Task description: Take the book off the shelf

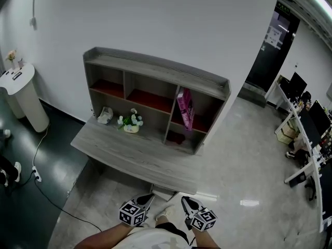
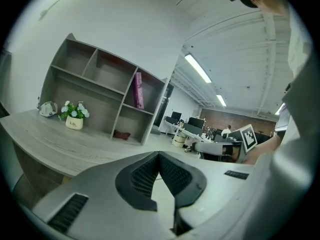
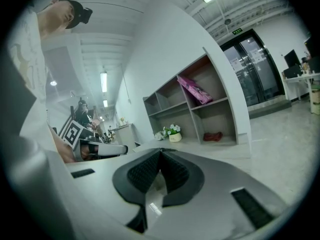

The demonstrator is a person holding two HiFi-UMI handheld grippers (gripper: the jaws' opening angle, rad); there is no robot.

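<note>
A pink book [image 1: 185, 108] leans in the upper right compartment of the grey shelf unit [image 1: 155, 69] on the desk; it also shows in the left gripper view as the book [image 2: 139, 90] and in the right gripper view as the book [image 3: 195, 90]. My left gripper [image 1: 149, 196] and right gripper [image 1: 184, 200] are held low, close to my body, well short of the desk's front edge. Both sets of jaws meet at their tips with nothing between them, the left gripper [image 2: 159, 154] and the right gripper [image 3: 160, 151] alike.
A small pot of white flowers [image 1: 130, 122] and a pale object [image 1: 105, 115] sit on the desk [image 1: 129, 157] under the shelf. A dark red thing [image 1: 175, 138] lies in the lower right compartment. A white pedestal [image 1: 23, 95] stands left; office desks [image 1: 303, 139] right.
</note>
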